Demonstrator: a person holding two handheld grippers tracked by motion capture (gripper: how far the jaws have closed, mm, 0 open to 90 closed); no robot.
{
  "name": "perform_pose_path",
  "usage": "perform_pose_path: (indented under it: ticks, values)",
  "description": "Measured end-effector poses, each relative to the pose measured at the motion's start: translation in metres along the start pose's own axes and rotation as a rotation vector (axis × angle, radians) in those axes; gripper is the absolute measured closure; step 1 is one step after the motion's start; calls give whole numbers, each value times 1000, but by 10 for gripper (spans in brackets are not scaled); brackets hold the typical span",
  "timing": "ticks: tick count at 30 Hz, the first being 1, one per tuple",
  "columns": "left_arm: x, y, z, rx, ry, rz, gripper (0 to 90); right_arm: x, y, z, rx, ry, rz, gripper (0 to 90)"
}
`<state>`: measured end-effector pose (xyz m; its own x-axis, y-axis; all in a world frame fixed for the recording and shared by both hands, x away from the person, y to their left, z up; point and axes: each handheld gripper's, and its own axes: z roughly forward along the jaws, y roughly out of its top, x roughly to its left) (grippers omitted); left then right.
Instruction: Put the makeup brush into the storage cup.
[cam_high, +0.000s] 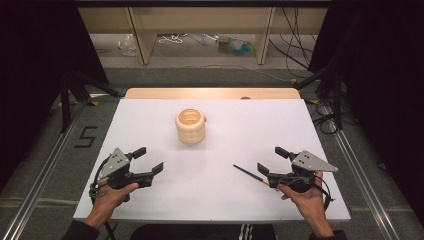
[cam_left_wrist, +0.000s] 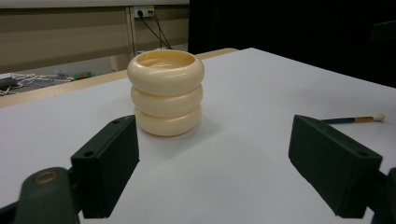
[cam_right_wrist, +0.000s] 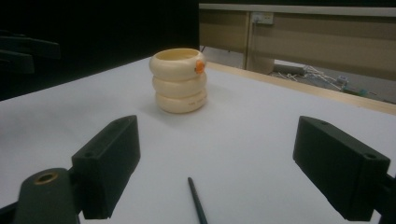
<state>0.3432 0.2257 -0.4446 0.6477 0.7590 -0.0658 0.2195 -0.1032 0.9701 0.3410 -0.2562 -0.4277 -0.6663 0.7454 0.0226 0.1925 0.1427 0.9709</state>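
**Lining up on the brush**

Your left tool (cam_high: 147, 159) is resting on the table (cam_high: 215, 150) with jaws spread and empty; keep it clear. The cream ringed pot (cam_high: 190, 126) is standing upright at mid-table, well apart from both tools. Your right tool (cam_high: 270, 161) is hovering spread beside the thin brush (cam_high: 249, 173), possibly touching it. Come down over the handle squarely before pinching.

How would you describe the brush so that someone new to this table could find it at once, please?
On the white table, look toward the near right side, just ahead of the right tongs. The brush lies flat there: thin, dark and pale-tipped, unlike the fat cream ringed cup farther back.
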Motion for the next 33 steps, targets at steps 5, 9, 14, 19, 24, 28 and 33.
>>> perform_pose_path:
  ticks: [5, 9, 14, 19, 24, 28, 33]
  values:
    - [0, 0, 0, 4, 0, 2, 161, 1, 0, 1, 11, 7, 0, 162]
    - [-1, 0, 1, 4, -3, 3, 161, 2, -1, 3, 28, 22, -3, 187]
    - [0, -1, 2, 7, -4, 4, 160, 2, -1, 5, 66, 21, -10, 194]
    - [-1, -1, 2, 7, -3, -3, 160, 2, 0, 9, 131, 19, -32, 189]
    - [-1, -1, 2, 13, -4, 9, 159, 2, 4, 14, 230, 30, -75, 185]
    - [-1, -1, 2, 15, -3, 9, 159, 1, 8, 20, 301, 55, -95, 199]
    - [-1, -1, 3, 12, -9, 10, 159, 0, 13, 26, 348, 64, -137, 214]
